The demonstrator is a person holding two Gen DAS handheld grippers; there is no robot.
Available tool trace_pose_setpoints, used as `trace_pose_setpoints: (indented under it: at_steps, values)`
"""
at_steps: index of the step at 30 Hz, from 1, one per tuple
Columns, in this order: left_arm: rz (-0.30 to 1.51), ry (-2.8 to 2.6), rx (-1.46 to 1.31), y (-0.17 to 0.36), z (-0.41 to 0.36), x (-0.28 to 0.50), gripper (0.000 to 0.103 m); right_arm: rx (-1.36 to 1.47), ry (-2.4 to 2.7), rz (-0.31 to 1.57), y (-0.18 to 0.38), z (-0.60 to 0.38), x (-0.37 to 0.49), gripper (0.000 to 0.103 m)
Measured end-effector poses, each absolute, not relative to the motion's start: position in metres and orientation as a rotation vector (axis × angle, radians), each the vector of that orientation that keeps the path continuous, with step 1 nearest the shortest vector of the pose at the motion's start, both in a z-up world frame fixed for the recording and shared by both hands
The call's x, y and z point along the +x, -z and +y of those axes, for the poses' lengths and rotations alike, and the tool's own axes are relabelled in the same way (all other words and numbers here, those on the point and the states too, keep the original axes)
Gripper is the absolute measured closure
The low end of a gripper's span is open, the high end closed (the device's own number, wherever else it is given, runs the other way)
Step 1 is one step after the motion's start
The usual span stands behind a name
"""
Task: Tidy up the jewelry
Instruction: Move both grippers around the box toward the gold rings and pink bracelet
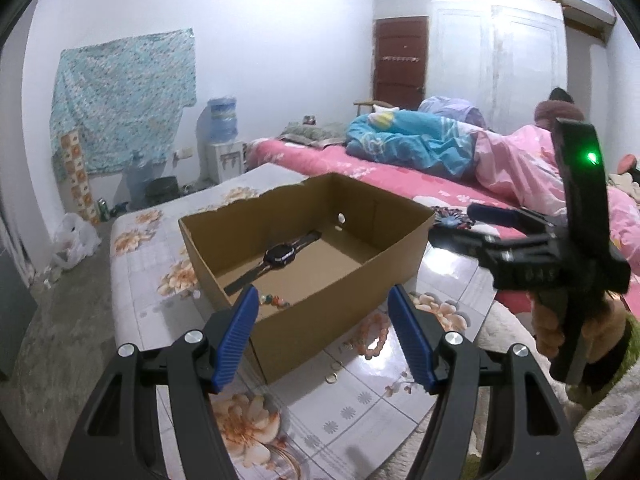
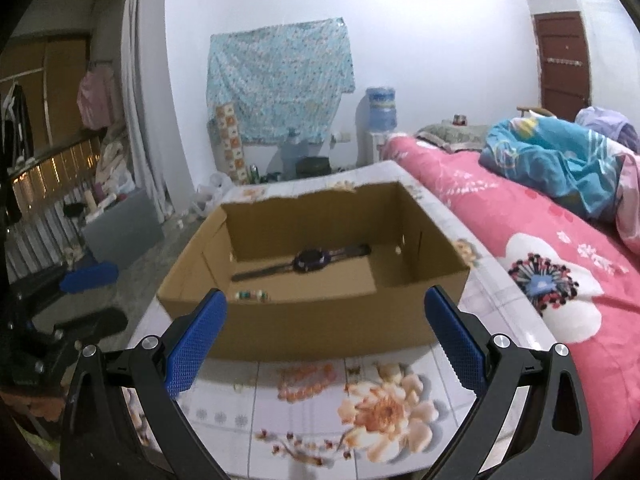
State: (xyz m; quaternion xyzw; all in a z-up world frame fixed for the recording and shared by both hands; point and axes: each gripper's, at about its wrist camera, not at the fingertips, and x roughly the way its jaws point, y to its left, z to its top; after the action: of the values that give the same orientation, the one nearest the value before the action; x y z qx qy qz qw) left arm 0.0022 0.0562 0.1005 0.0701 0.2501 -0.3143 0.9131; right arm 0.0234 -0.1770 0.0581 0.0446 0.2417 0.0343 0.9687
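An open cardboard box (image 1: 320,320) (image 2: 320,328) stands on the floral table. Inside it a dark wristwatch (image 1: 280,257) (image 2: 308,260) lies flat, and a multicoloured bead bracelet (image 1: 275,301) (image 2: 250,295) rests by the near wall. On the table just in front of the box lie an orange-pink bead bracelet (image 1: 376,336) (image 2: 306,380) and a small ring (image 1: 331,378). My left gripper (image 1: 322,300) (image 2: 108,296) hovers open before the box's near corner, holding nothing. My right gripper (image 2: 326,296) (image 1: 452,224) is open too, empty, above the pink bracelet and facing the box.
The table (image 1: 360,420) has a glossy flower-print cover and butts against a bed with a pink sheet (image 2: 540,240) on the right. A person in pink (image 1: 520,160) lies on the bed. Beyond the table stand a water dispenser (image 1: 224,148) and floor clutter.
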Motion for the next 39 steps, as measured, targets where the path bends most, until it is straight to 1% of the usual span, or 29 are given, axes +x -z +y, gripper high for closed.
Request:
trace_pose_setpoints:
  at_steps: [5, 11, 17, 20, 30, 34, 39]
  values:
    - [0.516, 0.673, 0.13, -0.101, 0.063, 0.014, 0.037, 0.096, -0.094, 0.421, -0.073, -0.176, 0.033, 0.008]
    - [0.539, 0.663, 0.139, -0.102, 0.064, 0.019, 0.037, 0.09, -0.138, 0.415, -0.076, -0.168, 0.043, 0.008]
    - [0.527, 0.609, 0.127, -0.098, 0.064, 0.002, 0.037, 0.079, -0.16, 0.427, -0.073, -0.163, 0.031, 0.008]
    - [0.529, 0.591, 0.076, -0.095, 0.066, -0.012, 0.037, 0.058, -0.141, 0.425, -0.07, -0.164, 0.02, 0.008]
    - [0.609, 0.491, 0.03, -0.069, 0.056, -0.043, 0.037, 0.06, -0.035, 0.497, -0.048, -0.191, -0.014, 0.008]
    - [0.636, 0.461, 0.051, -0.056, 0.054, -0.045, 0.037, 0.122, 0.009, 0.518, -0.035, -0.218, -0.021, 0.008]
    - [0.683, 0.463, 0.074, -0.034, 0.042, -0.04, 0.037, 0.196, -0.06, 0.636, -0.006, -0.233, -0.017, 0.008]
